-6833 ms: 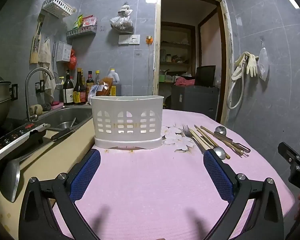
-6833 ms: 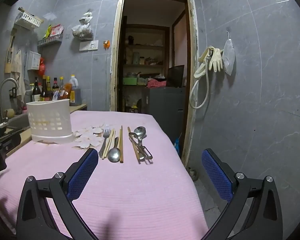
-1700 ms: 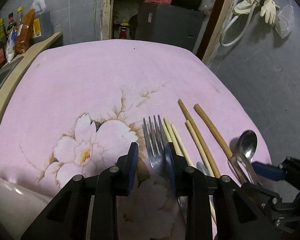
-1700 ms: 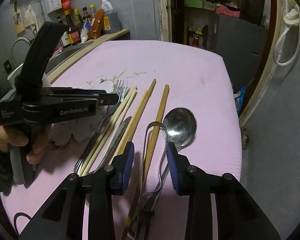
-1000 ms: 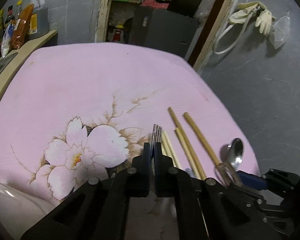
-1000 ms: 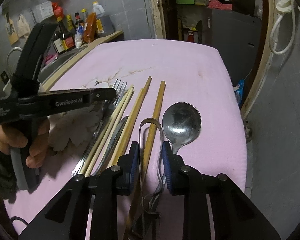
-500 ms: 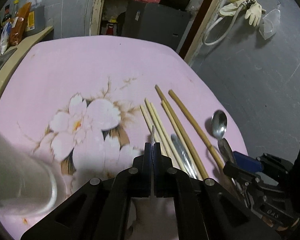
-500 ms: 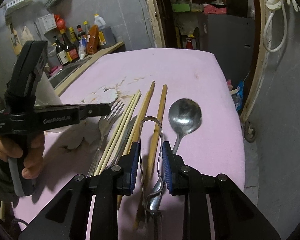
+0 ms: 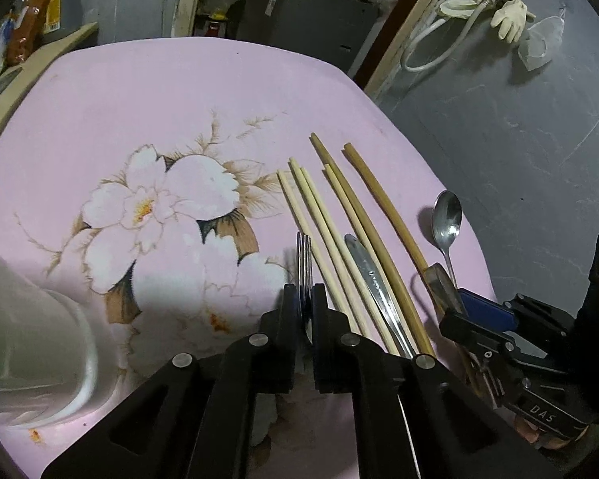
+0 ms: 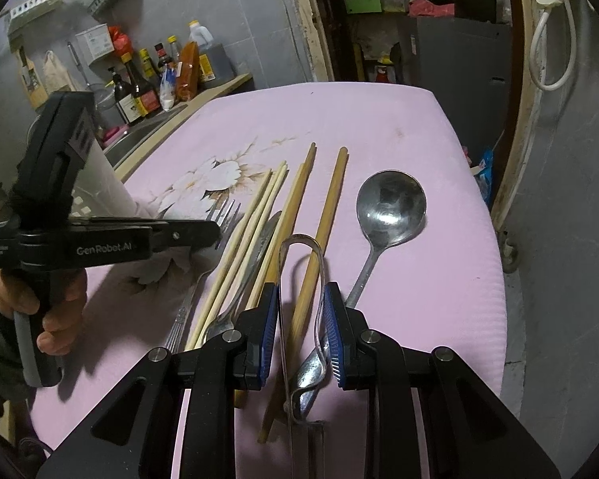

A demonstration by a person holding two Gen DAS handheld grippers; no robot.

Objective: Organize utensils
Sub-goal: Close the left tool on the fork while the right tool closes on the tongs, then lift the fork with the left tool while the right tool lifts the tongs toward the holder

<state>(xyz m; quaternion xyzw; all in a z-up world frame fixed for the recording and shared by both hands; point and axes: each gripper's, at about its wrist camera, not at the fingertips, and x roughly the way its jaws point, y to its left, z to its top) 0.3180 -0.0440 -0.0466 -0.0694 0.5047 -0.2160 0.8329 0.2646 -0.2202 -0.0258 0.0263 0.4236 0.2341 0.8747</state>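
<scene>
My left gripper (image 9: 304, 299) is shut on a metal fork (image 9: 304, 253), held on edge above the pink flowered cloth; the fork (image 10: 225, 213) and left gripper (image 10: 215, 231) also show in the right wrist view. My right gripper (image 10: 301, 315) is shut on a metal peeler (image 10: 299, 247) with a loop head, its handle running back between the pads. Pale chopsticks (image 9: 319, 231), brown chopsticks (image 10: 331, 207), a flat utensil handle (image 9: 373, 275) and a big spoon (image 10: 391, 199) lie side by side on the cloth. The white utensil holder (image 9: 32, 335) is blurred at the left edge.
The pink cloth (image 9: 147, 92) covers the table; its right edge drops to a grey floor (image 9: 519, 139). Bottles (image 10: 147, 80) and a sink counter stand at the far left. A doorway with a dark cabinet (image 10: 451, 48) lies behind the table.
My left gripper closed on the fork, lifted it and carried it left toward the holder. My right gripper closed on the peeler and raised it slightly off the cloth.
</scene>
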